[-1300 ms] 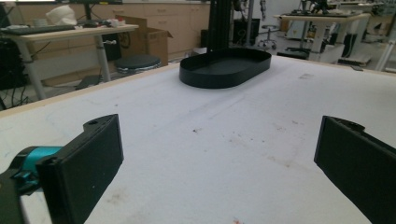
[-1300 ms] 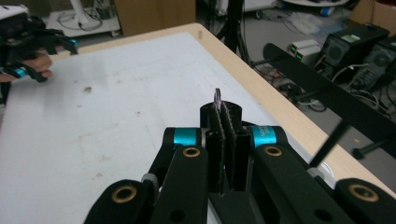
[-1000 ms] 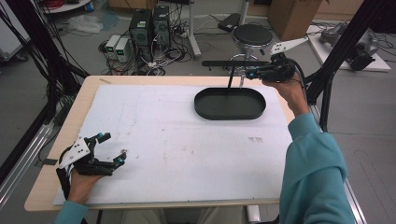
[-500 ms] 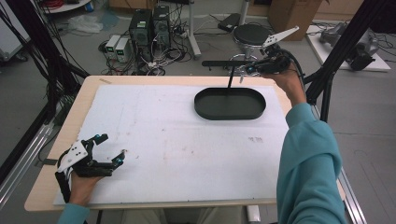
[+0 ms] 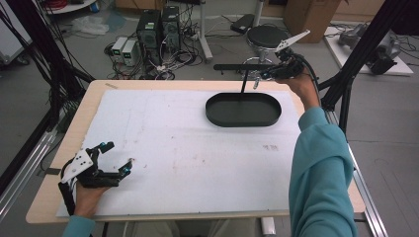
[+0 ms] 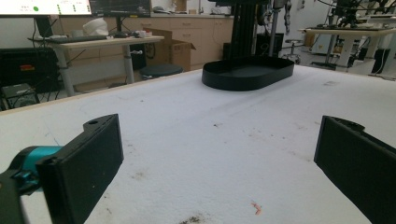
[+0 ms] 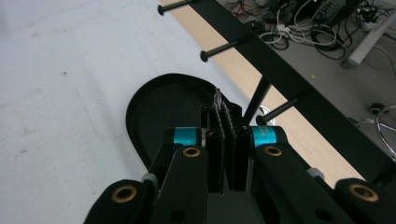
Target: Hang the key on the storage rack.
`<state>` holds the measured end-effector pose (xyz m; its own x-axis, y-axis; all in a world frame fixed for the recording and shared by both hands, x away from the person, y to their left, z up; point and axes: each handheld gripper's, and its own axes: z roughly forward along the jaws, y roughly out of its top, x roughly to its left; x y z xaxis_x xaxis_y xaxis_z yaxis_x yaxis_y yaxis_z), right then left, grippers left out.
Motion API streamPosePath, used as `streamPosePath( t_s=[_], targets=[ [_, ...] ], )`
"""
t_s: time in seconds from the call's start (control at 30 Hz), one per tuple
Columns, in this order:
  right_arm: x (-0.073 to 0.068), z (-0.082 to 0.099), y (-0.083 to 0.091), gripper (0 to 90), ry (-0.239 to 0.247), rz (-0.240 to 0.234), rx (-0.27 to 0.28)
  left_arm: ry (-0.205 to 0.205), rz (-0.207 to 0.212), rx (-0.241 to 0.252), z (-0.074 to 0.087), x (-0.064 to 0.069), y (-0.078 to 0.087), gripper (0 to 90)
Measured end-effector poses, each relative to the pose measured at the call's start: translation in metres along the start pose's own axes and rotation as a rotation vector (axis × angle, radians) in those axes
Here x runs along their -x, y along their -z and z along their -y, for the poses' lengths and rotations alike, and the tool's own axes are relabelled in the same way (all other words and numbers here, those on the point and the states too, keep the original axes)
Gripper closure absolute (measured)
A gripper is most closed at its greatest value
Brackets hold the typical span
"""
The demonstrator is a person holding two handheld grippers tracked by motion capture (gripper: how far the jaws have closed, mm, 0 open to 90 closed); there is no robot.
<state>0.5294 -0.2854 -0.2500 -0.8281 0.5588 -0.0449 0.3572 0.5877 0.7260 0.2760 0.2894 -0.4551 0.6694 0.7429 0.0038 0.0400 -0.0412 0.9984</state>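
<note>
Right gripper (image 5: 267, 75), fingers together, hangs above the black tray (image 5: 243, 120) near the surface's far right corner; left gripper (image 5: 116, 160), fingers apart, rests at the near left corner.

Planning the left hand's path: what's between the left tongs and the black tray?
Bare white table cover, just stains. The left gripper view and high view show nothing between the open left tongs and the black tray.
</note>
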Motion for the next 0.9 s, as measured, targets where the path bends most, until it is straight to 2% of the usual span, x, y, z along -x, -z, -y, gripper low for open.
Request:
streamPosePath(
  t_s=[0.03,0.37,0.67,0.9],
  targets=[
    [0.002,0.0,-0.001,89.0,0.009,0.005,0.001,0.0,0.0,-0.001,0.0,0.0,0.0,1.7],
    [0.008,0.004,-0.007,89.0,-0.025,0.051,-0.037,-0.001,0.0,-0.002,0.0,0.0,0.0,1.8],
    [0.012,0.005,-0.011,89.0,-0.018,0.077,-0.041,-0.001,-0.001,-0.002,0.0,0.001,0.0,1.7],
    [0.016,0.005,-0.015,89.0,-0.03,0.092,-0.025,-0.002,-0.001,-0.002,0.0,0.001,0.0,1.7]
  ],
)
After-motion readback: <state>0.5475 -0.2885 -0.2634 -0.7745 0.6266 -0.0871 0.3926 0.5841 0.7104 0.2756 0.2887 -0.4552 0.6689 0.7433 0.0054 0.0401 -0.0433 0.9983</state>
